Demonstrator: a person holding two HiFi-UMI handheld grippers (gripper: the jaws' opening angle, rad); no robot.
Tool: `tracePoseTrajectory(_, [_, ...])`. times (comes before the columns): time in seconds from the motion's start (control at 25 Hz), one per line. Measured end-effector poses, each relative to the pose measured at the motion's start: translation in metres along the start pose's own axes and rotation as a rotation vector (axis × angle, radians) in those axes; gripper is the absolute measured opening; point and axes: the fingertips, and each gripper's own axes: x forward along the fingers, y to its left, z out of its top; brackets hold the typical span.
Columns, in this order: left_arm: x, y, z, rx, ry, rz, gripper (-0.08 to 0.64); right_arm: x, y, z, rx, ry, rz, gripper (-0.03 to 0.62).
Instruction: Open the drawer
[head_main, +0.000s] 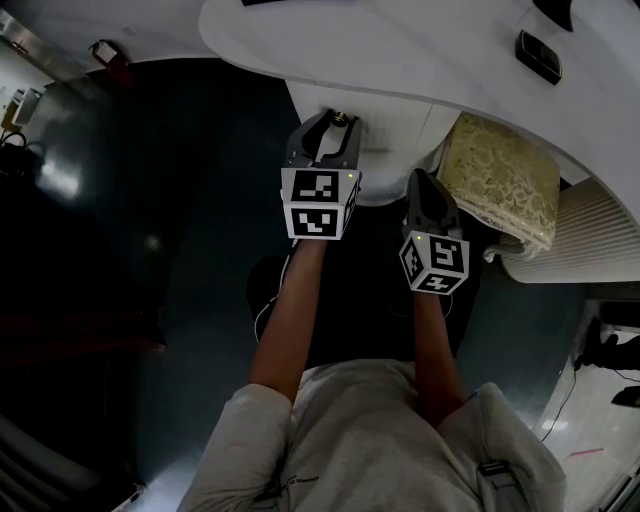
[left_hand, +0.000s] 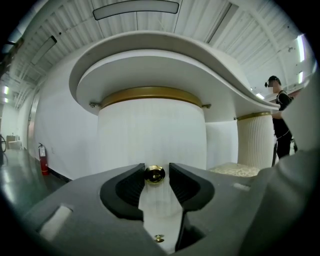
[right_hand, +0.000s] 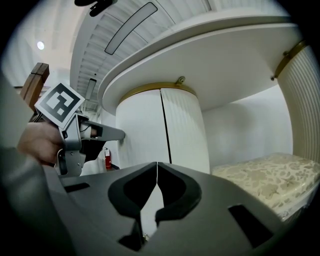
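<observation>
The knob (left_hand: 154, 174) is shiny gold, the drawer front (left_hand: 125, 140) white and finely ribbed, its band (left_hand: 150, 94) gold, the cushion (head_main: 500, 180) cream and floral.

Dark glossy floor (head_main: 150, 200), curved white countertop (left_hand: 150, 60) overhead, ribbed ceiling (left_hand: 200, 20) with light panel (left_hand: 135, 7), red fire extinguisher (left_hand: 44, 160), cream patterned cushion (head_main: 500, 180).

The dark grey two-jaw left gripper (head_main: 337, 122) points about level at the small round brass knob (left_hand: 155, 174). Its jaws stand apart on either side of the knob and are not clamped on it, and the bare left forearm (head_main: 290, 320) stretches straight out behind. The matching right gripper (head_main: 424, 180) sits to the right of the knob and further back from it, jaws closed together on nothing, with the right forearm (head_main: 437, 350) likewise extended.
</observation>
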Motion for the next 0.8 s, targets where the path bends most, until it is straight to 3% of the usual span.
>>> tracePoseTrajectory(0.52, [-0.0035, 0.0045, -0.0027, -0.039, -0.041, 0.02, 0.117, -0.003, -0.0093, 0.0059, 0.008, -0.008, -0.012, 0.017])
tracePoseTrajectory(0.8, [-0.0035, 0.0042, -0.0039, -0.1, -0.052, 0.005, 0.115, -0.0011, -0.0065, 0.0077, 0.012, -0.006, -0.003, 0.017])
